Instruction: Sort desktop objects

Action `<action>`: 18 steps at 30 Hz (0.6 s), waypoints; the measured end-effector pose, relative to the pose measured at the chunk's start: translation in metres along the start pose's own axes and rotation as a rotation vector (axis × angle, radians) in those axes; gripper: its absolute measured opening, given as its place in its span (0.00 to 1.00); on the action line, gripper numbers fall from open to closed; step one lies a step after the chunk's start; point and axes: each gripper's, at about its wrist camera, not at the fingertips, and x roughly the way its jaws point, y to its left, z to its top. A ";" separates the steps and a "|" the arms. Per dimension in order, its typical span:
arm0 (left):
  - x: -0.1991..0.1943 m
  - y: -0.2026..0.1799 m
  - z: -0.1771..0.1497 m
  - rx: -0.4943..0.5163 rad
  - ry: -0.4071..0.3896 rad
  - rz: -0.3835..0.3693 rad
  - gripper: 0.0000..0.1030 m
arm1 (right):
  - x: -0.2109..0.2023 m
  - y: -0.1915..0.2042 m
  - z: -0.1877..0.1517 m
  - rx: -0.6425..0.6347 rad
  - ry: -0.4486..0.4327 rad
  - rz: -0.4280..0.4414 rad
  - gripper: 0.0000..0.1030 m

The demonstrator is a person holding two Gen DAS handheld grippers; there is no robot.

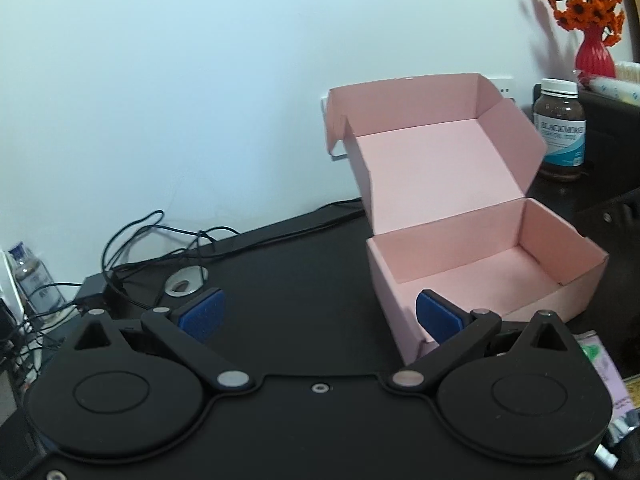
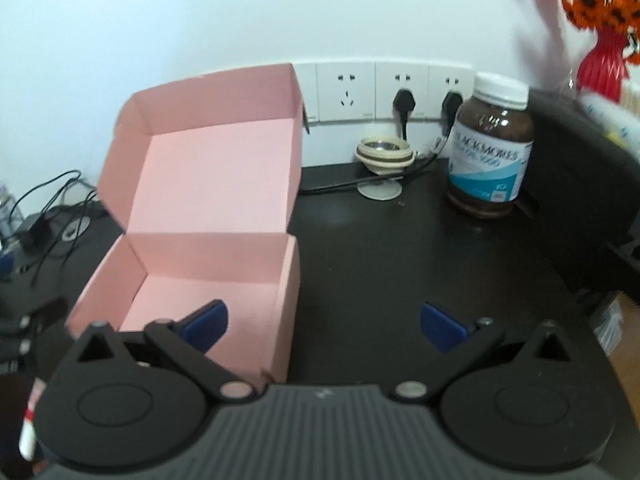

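While the pink box (image 1: 486,264) stands on the black desk (image 1: 296,280) with its lid folded back, its interior shows nothing inside; sorting appears not yet begun. Left gripper (image 1: 320,316): jaws spread wide, holding nothing, its right pad over the box's near corner. Right gripper (image 2: 324,326): likewise spread and empty, straddling the box's right wall. Brown supplement bottle (image 2: 490,152) stands upright near the wall sockets (image 2: 384,90), well apart from the box. Judgement: every item remains to be collected; a packet (image 1: 604,368) lies at the desk's right edge.
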 end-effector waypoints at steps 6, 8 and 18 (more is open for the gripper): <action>0.005 0.010 -0.004 -0.059 0.031 -0.041 1.00 | 0.036 0.007 0.013 0.028 0.053 -0.008 0.99; 0.009 0.012 -0.004 -0.073 0.039 -0.036 1.00 | 0.044 0.010 0.017 0.027 0.058 -0.020 0.99; 0.013 0.012 -0.007 -0.085 0.044 -0.018 1.00 | 0.065 0.010 0.013 0.039 0.133 -0.079 0.99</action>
